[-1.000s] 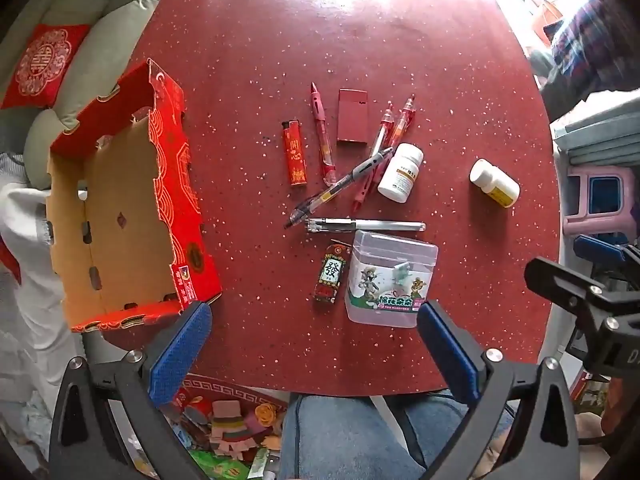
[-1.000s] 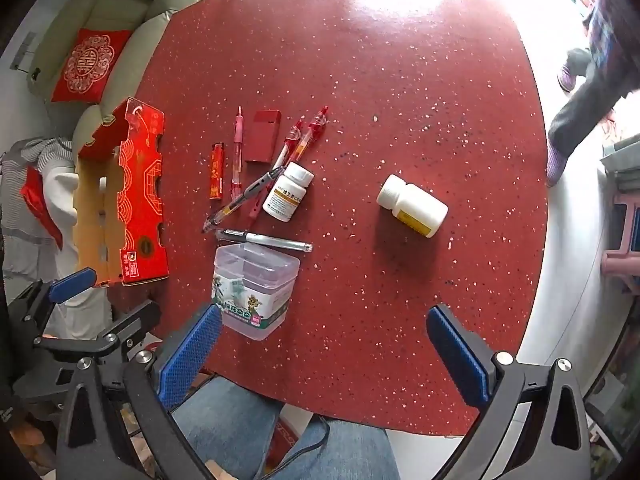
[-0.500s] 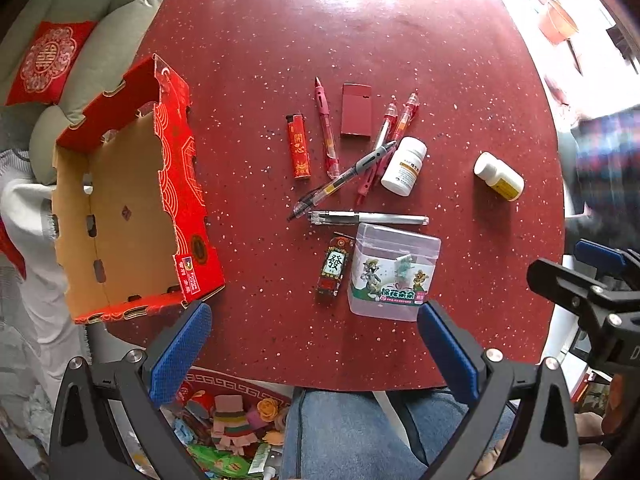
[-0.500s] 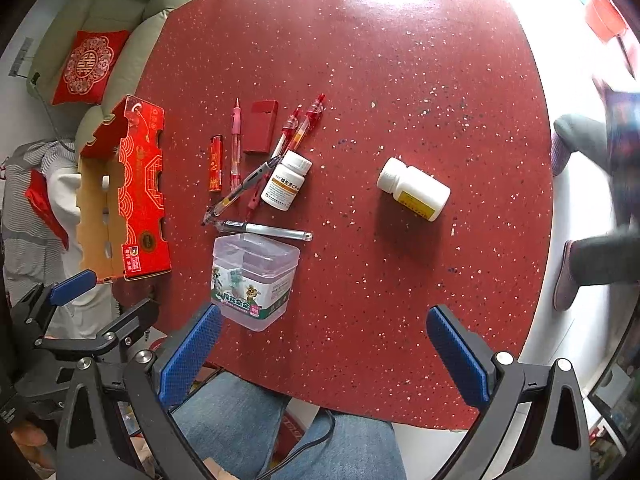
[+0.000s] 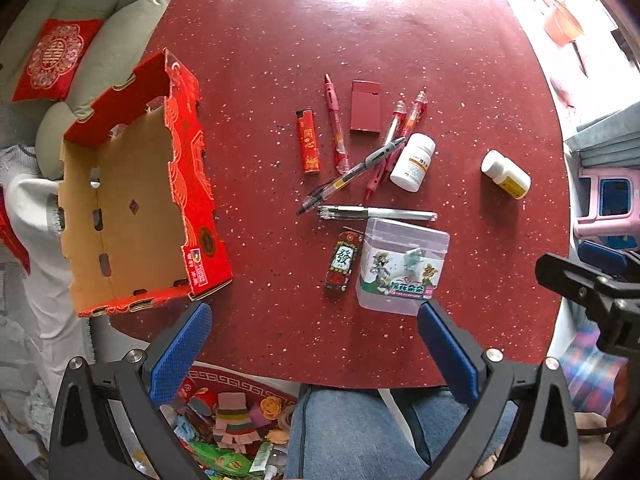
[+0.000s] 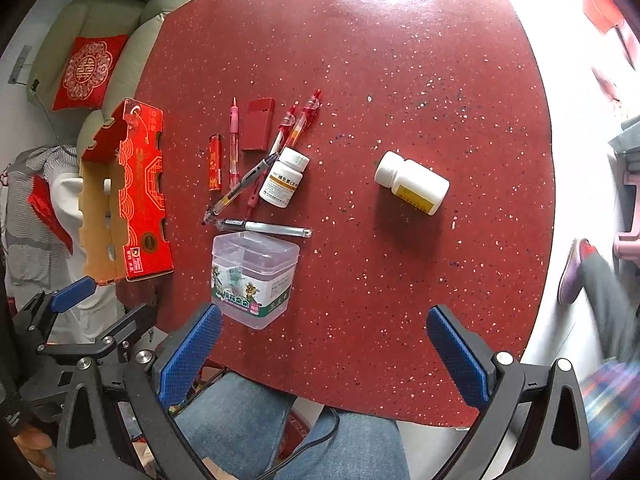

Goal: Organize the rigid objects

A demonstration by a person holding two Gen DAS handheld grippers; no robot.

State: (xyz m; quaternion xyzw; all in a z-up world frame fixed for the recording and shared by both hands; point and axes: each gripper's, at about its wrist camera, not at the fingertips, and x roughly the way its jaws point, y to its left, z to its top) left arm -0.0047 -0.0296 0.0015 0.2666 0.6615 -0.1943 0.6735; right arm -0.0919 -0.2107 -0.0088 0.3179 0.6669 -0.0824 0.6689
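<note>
An open red cardboard box sits at the left of the round red table. Mid-table lie several pens, two lighters, a flat red case, a white pill bottle and a clear plastic box. A second white bottle lies apart at the right. My left gripper hangs open near the front edge. My right gripper is open too, holding nothing.
A pale sofa with a red cushion stands behind the box. Someone's jeans-clad knees are under the front edge. A pink stool stands at the right, and a passer-by's leg and shoe are there too.
Both views have drifted slightly, shifting the objects a little in frame. A person at the right has walked past. Nothing on the table has moved and both grippers stay open.
</note>
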